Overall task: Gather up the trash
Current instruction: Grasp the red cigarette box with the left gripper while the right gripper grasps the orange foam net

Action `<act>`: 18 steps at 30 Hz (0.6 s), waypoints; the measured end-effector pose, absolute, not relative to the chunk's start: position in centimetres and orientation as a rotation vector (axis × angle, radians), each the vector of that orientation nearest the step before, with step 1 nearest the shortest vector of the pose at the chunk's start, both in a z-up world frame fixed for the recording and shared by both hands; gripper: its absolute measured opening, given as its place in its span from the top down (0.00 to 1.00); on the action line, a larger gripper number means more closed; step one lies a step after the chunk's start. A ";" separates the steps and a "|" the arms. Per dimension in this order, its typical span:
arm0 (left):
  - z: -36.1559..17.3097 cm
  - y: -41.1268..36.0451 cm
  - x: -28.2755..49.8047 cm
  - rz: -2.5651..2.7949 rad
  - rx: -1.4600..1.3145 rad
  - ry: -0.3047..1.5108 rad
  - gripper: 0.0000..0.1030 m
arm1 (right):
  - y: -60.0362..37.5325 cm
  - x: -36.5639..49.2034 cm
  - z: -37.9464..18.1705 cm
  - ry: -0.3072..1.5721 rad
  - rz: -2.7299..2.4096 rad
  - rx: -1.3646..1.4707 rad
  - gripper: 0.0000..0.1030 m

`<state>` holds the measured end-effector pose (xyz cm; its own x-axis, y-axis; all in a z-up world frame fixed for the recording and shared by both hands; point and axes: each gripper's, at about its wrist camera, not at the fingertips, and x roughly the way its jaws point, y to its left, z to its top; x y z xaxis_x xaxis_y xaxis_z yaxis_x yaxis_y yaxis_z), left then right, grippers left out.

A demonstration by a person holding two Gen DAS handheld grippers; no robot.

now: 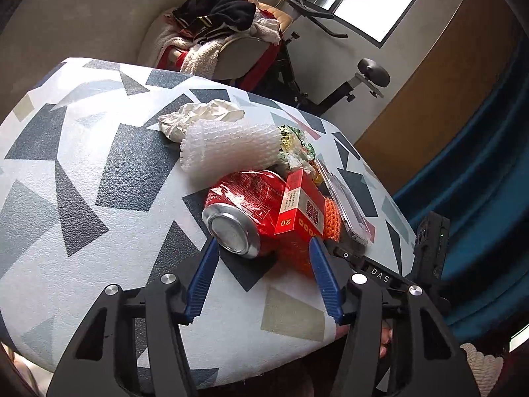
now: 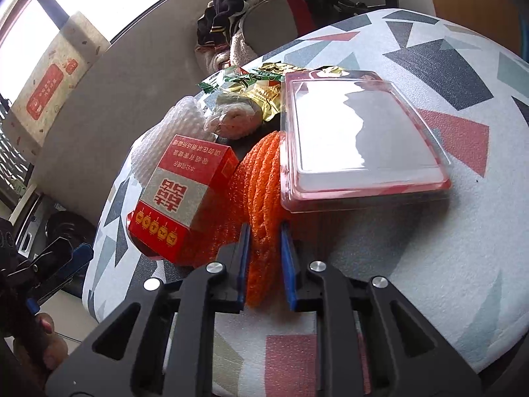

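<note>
A pile of trash lies on the patterned table (image 1: 82, 172). It holds a crushed red can (image 1: 244, 208), a red cigarette box (image 1: 299, 206), a white foam net sleeve (image 1: 228, 147), crumpled paper (image 1: 198, 115), snack wrappers (image 1: 294, 145), an orange foam net (image 2: 264, 182) and a clear plastic tray (image 2: 357, 135). My left gripper (image 1: 263, 248) is open, its fingertips just short of the can and box. My right gripper (image 2: 264, 231) is shut on the near end of the orange foam net, beside the cigarette box (image 2: 185, 192).
A chair heaped with clothes (image 1: 221, 26) stands beyond the table. An exercise machine (image 1: 347, 79) is behind it. A blue curtain (image 1: 479, 172) hangs to the right. The table edge (image 1: 231, 367) is close under my left gripper.
</note>
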<state>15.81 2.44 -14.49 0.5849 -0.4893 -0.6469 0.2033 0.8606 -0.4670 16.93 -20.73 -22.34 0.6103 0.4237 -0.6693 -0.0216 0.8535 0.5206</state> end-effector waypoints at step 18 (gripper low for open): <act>-16.3 -5.3 22.5 -0.485 -0.109 0.998 0.48 | -22.0 17.1 -23.4 0.875 0.343 0.549 0.80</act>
<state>22.46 -5.27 -16.28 0.4460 -0.4396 -0.7797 0.3414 0.8888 -0.3058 17.05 -22.03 -23.39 0.6000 0.4967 -0.6272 -0.0620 0.8104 0.5825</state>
